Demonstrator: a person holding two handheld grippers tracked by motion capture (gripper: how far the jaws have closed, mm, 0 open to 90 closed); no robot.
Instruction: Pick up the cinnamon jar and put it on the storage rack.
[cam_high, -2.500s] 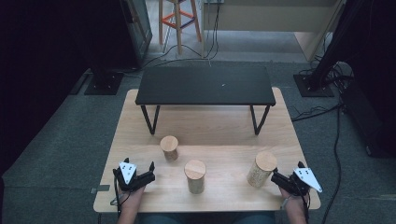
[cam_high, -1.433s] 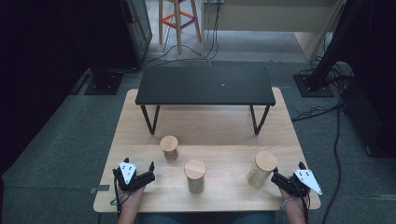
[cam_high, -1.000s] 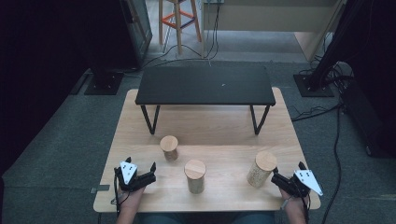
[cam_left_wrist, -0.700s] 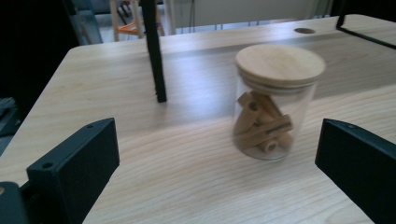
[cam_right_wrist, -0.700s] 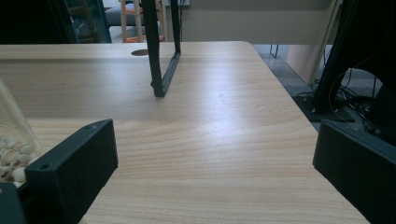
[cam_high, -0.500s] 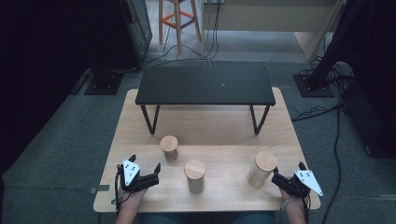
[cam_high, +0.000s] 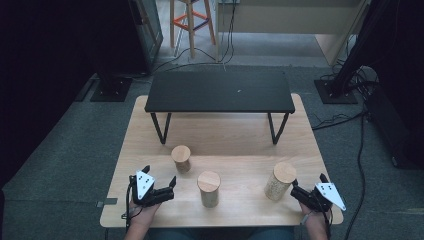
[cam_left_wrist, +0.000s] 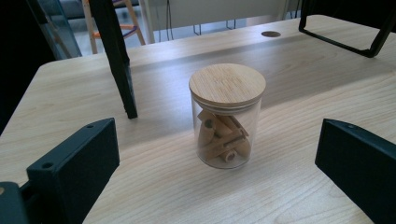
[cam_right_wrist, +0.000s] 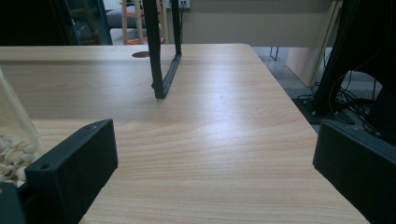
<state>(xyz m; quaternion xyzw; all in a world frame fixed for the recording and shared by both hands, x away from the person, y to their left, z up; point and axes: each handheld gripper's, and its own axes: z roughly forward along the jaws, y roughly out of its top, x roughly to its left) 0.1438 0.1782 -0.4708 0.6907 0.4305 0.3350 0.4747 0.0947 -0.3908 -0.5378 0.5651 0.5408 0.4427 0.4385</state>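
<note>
Bamboo-lidded jar (cam_left_wrist: 227, 116) of wooden pieces stands between left gripper (cam_high: 161, 186) jaws, spread since earlier | right gripper (cam_high: 309, 192) jaws apart, near-right, beside jar of pale bits (cam_right_wrist: 11, 140)

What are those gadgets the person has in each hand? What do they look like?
Each hand holds a black tool: the left tool and the right tool both end in two flat, blocky black jaws with small round holes in them. On top of each sits a pale grey three-cornered plate dotted with small dark marks. A thin black cable trails from each back towards the person. No sleeves show on the forearms.
</note>
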